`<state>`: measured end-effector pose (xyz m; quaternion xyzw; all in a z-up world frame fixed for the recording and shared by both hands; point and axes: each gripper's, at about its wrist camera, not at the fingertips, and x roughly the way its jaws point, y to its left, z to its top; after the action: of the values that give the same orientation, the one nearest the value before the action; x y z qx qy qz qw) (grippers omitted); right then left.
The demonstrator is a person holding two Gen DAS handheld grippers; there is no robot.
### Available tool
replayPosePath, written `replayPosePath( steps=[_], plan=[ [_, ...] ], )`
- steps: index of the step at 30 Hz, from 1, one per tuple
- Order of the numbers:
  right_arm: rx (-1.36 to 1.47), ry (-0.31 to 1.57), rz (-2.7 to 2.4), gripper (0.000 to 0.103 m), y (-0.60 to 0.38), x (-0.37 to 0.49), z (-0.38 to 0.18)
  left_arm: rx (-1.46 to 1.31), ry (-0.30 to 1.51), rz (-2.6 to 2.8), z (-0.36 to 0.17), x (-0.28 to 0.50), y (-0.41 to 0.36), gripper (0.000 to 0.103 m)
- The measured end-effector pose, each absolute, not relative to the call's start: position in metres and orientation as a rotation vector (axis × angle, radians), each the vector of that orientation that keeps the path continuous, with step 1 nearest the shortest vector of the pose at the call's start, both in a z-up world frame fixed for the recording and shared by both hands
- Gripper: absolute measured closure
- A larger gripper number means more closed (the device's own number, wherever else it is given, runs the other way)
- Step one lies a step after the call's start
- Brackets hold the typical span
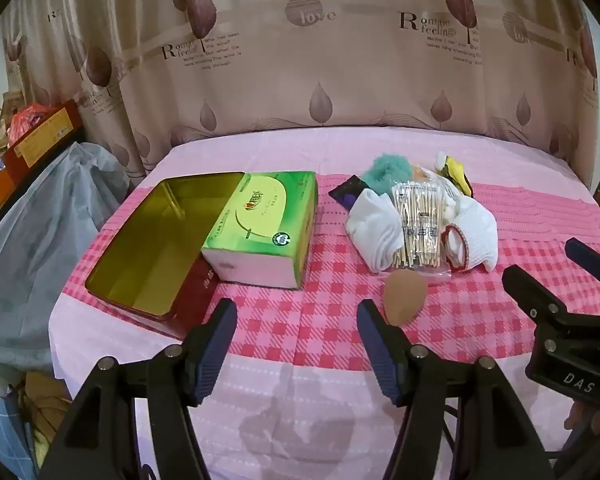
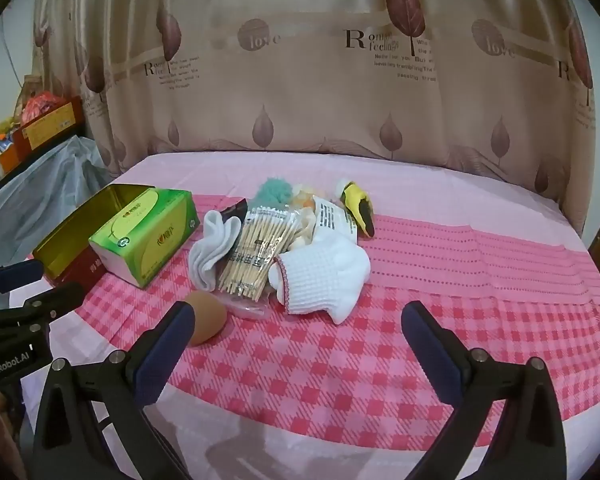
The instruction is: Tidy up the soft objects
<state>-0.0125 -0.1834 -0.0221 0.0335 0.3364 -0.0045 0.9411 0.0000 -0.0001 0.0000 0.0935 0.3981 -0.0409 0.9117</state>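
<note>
Step in hand: approach, before the first pick. No soft object sits in the open tin (image 1: 156, 240) yet, so the sorting appears not to have begun.

Left claw (image 1: 296, 344): jaws spread wide, nothing between them, hovering above the checked cloth (image 1: 300, 320) on the tabletop. Right claw (image 2: 296, 344): jaws also spread wide and empty, angled down toward the pile.

Location of the task items: they lie in one cluster to the right of the green tissue box (image 1: 260, 224), which rests with one end over the tin's rim. The cluster holds a white sock (image 2: 212, 252), a bag of cotton swabs (image 2: 256, 256) lying across the middle, a white knitted glove (image 2: 320, 276) with a red-trimmed cuff, a teal fluffy item (image 2: 276, 190) at the back, and a yellow-and-dark item (image 2: 358, 208) at the far right. A tan egg-shaped sponge (image 2: 206, 316) stands apart at the near edge, just beside the right claw's left finger.

Next move, as judged: the sponge is the nearest, least obstructed target. It calls for centring one claw over it, lowering, and closing gently, since it will compress and may roll. The glove and sock partly underlie the swab bag, so lifting them first risks dragging the bag. The tissue box covers part of the tin opening and may limit the placing space.
</note>
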Motion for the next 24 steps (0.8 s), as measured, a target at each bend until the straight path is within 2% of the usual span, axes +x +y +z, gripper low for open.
replayPosePath(
  steps=[24],
  plan=[
    [0.068, 0.691, -0.008, 0.001, -0.1832, -0.0116, -0.0234, 0.188, 0.800, -0.130, -0.0067, -0.0026, -0.0025, 0.039]
  ],
)
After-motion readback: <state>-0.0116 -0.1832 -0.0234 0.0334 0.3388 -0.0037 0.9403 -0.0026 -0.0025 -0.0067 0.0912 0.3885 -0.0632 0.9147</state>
